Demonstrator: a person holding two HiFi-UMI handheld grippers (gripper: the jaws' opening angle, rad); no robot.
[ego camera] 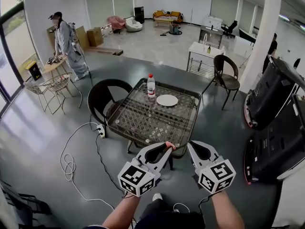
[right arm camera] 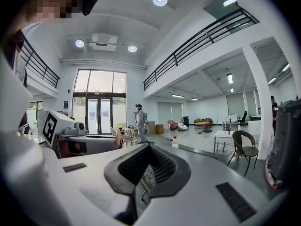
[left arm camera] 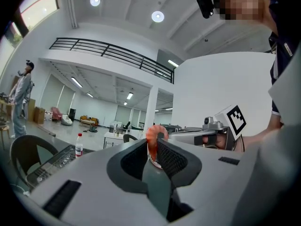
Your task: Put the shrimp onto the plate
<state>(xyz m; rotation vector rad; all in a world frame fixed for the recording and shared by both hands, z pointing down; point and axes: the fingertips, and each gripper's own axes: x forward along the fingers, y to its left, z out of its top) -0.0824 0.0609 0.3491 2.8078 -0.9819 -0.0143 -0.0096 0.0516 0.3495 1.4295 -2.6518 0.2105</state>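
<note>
left gripper (ego camera: pixel 165 150) pinching shrimp (left arm camera: pixel 152 138), right gripper (ego camera: pixel 191 147) closed

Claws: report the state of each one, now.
Left claw: closed on the curled orange shrimp.
Right claw: closed, holding nothing.

One shrimp (left arm camera: pixel 153 136), one plate (ego camera: pixel 167 100), one bottle (ego camera: pixel 151 86), one counter (ego camera: pixel 141 124). Two tools: left tool (ego camera: pixel 166 147), right tool (ego camera: pixel 190 145). One chair (ego camera: pixel 106 95) beside counter.
</note>
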